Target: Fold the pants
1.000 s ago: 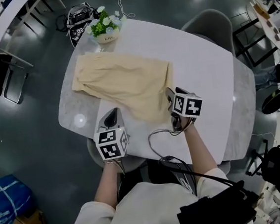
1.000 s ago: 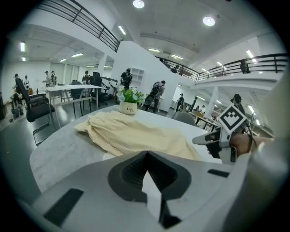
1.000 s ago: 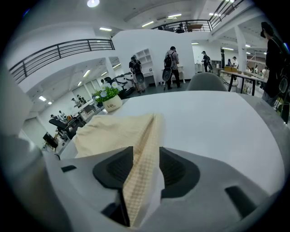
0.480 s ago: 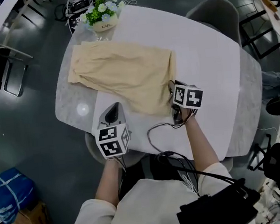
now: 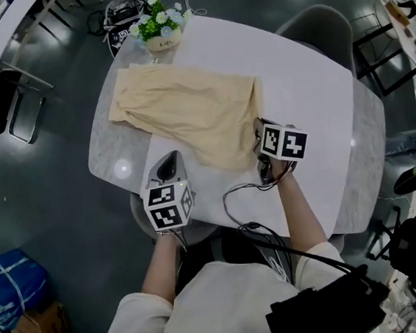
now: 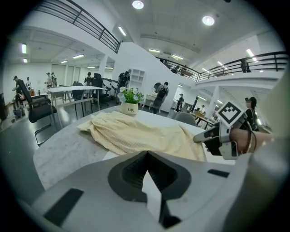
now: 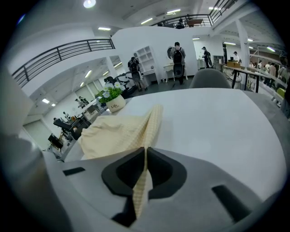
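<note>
While in right tongs (image 7: 145, 149), pants edge (image 7: 152, 121).

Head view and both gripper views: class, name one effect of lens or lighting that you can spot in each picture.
Head view: a bright glare spot sits on the table near the pants. Left gripper view: the fisheye lens bends the railing and blackens the corners, and the ceiling lamp blows out. Right gripper view: the same round black frame, and the balcony rail bows.
</note>
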The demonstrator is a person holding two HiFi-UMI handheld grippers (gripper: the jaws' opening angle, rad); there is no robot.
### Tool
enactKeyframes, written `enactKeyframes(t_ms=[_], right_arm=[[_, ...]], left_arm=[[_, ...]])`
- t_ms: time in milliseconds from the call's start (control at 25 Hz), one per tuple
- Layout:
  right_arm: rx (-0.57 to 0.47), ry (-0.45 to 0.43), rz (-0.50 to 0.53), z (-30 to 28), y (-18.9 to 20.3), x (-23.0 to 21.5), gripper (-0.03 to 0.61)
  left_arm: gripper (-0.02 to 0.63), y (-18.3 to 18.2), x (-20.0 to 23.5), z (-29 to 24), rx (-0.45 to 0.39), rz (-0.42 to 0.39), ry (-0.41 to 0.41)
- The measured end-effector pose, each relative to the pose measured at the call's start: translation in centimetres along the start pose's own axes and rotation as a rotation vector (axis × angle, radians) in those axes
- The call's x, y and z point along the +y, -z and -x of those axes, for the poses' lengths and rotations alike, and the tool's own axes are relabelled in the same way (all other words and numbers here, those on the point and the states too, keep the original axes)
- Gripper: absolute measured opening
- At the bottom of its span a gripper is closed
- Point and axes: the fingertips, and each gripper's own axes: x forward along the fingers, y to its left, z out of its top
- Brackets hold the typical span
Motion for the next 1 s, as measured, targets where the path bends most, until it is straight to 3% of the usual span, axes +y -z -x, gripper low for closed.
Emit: enactKeyframes(t_ms=[520,1000], right_arm=[[-0.058,-0.105,0.128,4.7,-7.2,11.3,0.006],[-0.024,-0.138,0.213,1.4,-10.6,22.9,0.006]], left_arm=[[0.005,-6.4,3.5,7.2,-0.127,0.010,-0.055],[0.005,-9.5,11.9,10.8,-0.196,0.065,-0.112]])
